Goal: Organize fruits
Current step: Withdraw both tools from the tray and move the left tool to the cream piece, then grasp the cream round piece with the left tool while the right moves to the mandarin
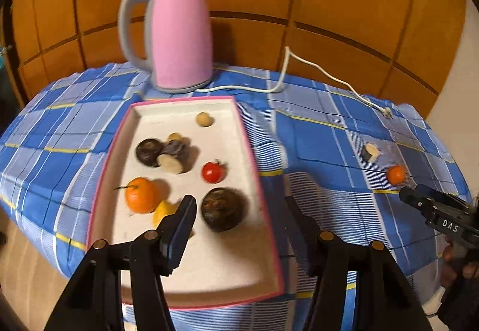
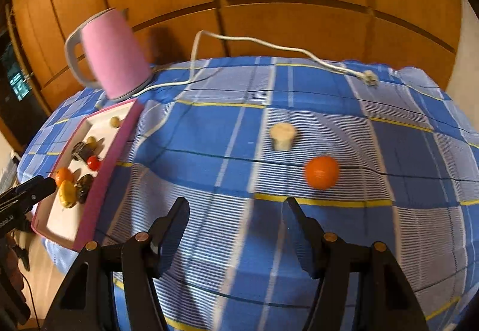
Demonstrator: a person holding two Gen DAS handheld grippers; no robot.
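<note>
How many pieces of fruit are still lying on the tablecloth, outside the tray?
2: an orange ball-shaped fruit ahead of the right gripper, and a cream-ended chunk just beyond it. None looks hidden; the rest sit in the pink-rimmed tray.

A table under a blue checked cloth (image 2: 209,127), a pink kettle (image 1: 179,37) at the back with its white cord (image 2: 269,43) lying loose, a pink-edged tray (image 1: 257,178) of fruit, a small orange ball (image 2: 321,172), maybe a cut pale piece (image 2: 283,136) beside it
</note>
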